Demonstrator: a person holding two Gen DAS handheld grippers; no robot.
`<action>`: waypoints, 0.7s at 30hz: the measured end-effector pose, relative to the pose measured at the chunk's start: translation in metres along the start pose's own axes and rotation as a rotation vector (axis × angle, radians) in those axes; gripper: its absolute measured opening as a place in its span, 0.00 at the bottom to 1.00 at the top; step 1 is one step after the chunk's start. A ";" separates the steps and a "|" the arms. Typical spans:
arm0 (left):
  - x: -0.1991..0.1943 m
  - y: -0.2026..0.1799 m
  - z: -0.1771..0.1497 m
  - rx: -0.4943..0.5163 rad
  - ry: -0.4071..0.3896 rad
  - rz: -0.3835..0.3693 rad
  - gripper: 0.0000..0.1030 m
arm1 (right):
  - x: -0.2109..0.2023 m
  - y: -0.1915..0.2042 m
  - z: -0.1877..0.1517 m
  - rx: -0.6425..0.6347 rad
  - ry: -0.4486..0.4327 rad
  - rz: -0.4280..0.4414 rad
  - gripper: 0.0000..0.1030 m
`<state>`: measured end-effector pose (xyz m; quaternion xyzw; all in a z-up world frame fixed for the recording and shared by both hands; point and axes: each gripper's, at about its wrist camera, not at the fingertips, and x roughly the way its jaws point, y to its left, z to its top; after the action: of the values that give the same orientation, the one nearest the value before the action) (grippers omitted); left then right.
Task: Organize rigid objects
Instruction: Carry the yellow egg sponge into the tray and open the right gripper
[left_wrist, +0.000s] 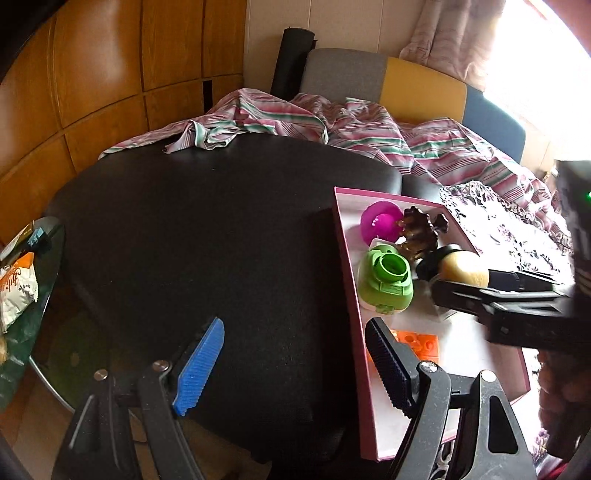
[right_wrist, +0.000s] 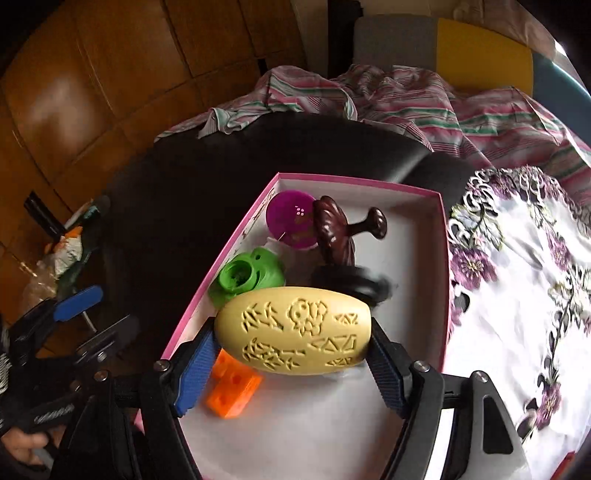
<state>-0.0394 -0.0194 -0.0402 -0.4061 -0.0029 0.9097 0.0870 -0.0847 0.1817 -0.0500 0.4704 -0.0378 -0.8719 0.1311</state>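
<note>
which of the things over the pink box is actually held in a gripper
The cream carved wooden egg, clamped between the right gripper pads; the green plastic cap, purple ball and orange block lie loose.

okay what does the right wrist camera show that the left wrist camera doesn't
Only the right wrist view shows the carved pattern on the cream oval piece and the right gripper clamping it end to end, above the pink box.

Only the left wrist view shows the left gripper up close, open and empty, straddling the box's near rim, plus the snack bag on the glass side table.

Both show the green cap, purple ball, dark brown ornament and orange block in the box.
</note>
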 end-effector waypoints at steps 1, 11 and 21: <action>0.000 0.001 0.000 0.000 -0.001 0.001 0.78 | 0.005 0.000 0.002 0.009 0.009 0.005 0.75; -0.004 0.001 0.000 0.009 -0.024 0.001 0.82 | 0.022 -0.001 -0.012 -0.006 0.078 -0.054 0.73; -0.005 -0.003 -0.003 0.024 -0.018 0.005 0.82 | -0.005 -0.005 -0.022 0.029 0.009 -0.033 0.75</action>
<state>-0.0337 -0.0174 -0.0379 -0.3968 0.0082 0.9135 0.0897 -0.0650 0.1892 -0.0594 0.4765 -0.0421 -0.8712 0.1102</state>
